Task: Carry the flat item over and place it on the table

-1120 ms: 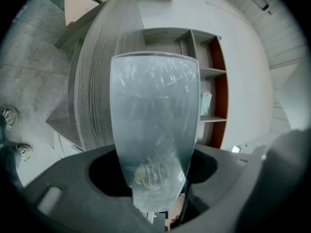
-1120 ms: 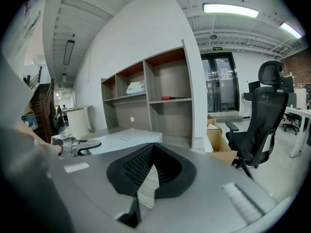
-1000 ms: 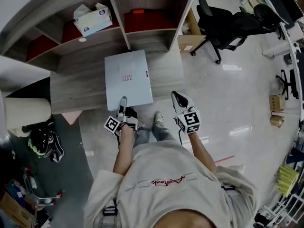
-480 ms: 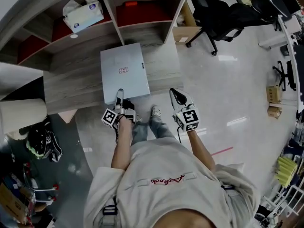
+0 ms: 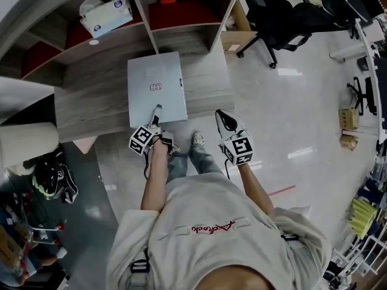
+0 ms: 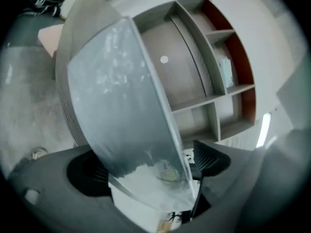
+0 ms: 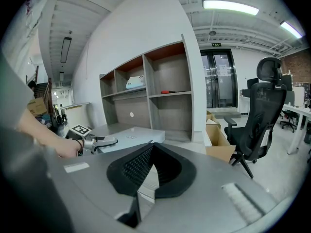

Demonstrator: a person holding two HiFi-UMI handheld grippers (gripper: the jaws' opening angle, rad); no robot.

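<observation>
The flat item [image 5: 156,86], a thin pale grey box with a small red label, lies flat on the wooden table [image 5: 91,107]. Its near edge reaches the table's front edge. My left gripper [image 5: 156,116] is at that near edge and its jaws are opening, one above the box and one below. In the left gripper view the box [image 6: 121,106] runs edge-on between the parted jaws of this gripper [image 6: 150,164], and the pads do not press on it. My right gripper [image 5: 228,124] hangs shut and empty over the floor, right of the box. In its own view the right gripper [image 7: 150,152] has its pads together.
A shelf unit stands at the table's back with a tissue box [image 5: 106,16] in one bay. A black office chair [image 5: 284,23] and a cardboard box [image 5: 233,41] stand to the right. A dark helmet [image 5: 51,183] lies on the floor at the left.
The left gripper's jaws have parted at the box's near edge, and the box now rests on the table. The right gripper has stayed where it was.
</observation>
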